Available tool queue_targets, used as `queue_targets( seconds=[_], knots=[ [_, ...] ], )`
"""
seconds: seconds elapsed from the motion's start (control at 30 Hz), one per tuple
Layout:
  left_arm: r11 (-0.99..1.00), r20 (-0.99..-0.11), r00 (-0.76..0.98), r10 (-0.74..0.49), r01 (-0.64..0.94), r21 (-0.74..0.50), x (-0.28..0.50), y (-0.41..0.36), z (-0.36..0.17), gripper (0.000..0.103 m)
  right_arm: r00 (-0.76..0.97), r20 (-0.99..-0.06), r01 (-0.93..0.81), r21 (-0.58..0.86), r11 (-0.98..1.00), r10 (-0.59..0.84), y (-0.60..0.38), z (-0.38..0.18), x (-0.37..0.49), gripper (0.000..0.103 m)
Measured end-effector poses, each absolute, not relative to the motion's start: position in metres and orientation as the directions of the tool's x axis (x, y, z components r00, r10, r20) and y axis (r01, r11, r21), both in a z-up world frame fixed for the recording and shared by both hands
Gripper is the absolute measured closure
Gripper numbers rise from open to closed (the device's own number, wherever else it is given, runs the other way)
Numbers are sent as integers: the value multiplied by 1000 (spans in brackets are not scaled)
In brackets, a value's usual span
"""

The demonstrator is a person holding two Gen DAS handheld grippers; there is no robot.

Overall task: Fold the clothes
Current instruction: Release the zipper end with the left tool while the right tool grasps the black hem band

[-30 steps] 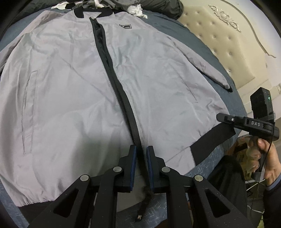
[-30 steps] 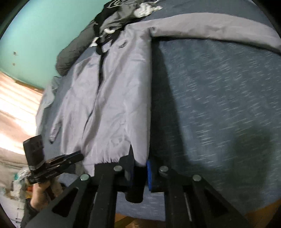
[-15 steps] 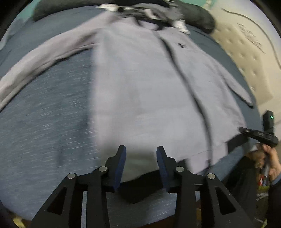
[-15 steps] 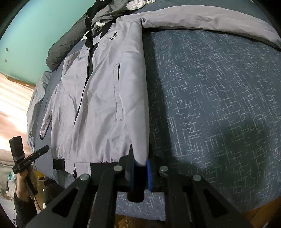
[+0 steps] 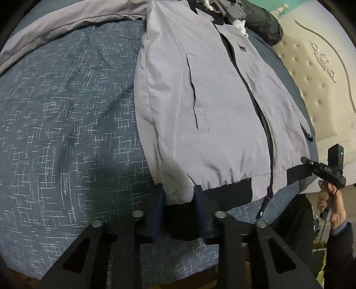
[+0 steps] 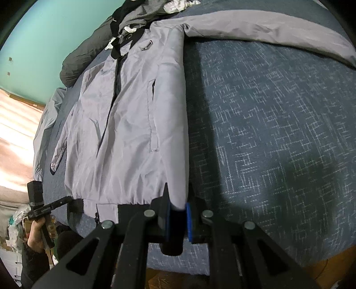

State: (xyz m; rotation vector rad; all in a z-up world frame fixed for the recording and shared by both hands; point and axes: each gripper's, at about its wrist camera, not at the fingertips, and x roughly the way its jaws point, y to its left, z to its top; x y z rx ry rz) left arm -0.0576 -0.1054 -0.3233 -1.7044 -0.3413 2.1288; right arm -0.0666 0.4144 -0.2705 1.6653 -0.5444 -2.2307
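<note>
A grey zip jacket [image 5: 200, 106] lies front up on the blue bedspread [image 5: 66, 133], with one side folded under along a straight edge and a sleeve [image 5: 66, 22] stretched out across the top. In the left wrist view my left gripper [image 5: 178, 200] has the folded corner of the black-banded hem between its blue pads. Its jaws are closing, and the fabric fills the gap. In the right wrist view my right gripper [image 6: 178, 206] is shut on the jacket [image 6: 133, 111] at the hem end of the folded edge.
A pile of dark and white clothes [image 5: 244, 15] sits beyond the collar. The padded cream headboard [image 5: 322, 77] stands to the right. A hand [image 5: 331, 200] holds a gripper handle off the bed's edge. A teal wall [image 6: 55, 33] rises behind the bed.
My left gripper let go of the hem at the zip, swung left with its jaws apart, and now has the folded hem corner between its pads. The right gripper stayed shut on the hem.
</note>
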Motion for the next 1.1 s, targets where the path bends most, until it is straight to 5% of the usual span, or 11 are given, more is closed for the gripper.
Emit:
queue_targets(
  seconds=[0.23,0.5,0.8,0.9,1.1],
  knots=[
    [-899,-878,-224,423,-228,-374,-42,-115,-282,88,-260,-863,48,436,-898,-433,411,-260,-59,93],
    [-914,-904,-173,391,-184,-361,-42,-122,-310,87,-192,-903,42,383,-923,-383,406,-288,-47,93],
    [-912,-860,-303,411,-151,-382,-46,-134,-275,75,-426,-791,-57,507,-860,-439,486,-233,-62,68],
    [-912,-838,-362,409,-137,-386,-48,-145,-257,67,-532,-759,-129,511,-850,-376,537,-214,-69,57],
    [-915,-811,-426,401,-133,-382,-53,-142,-238,64,-641,-737,-336,520,-785,-214,649,-211,-85,53]
  ],
)
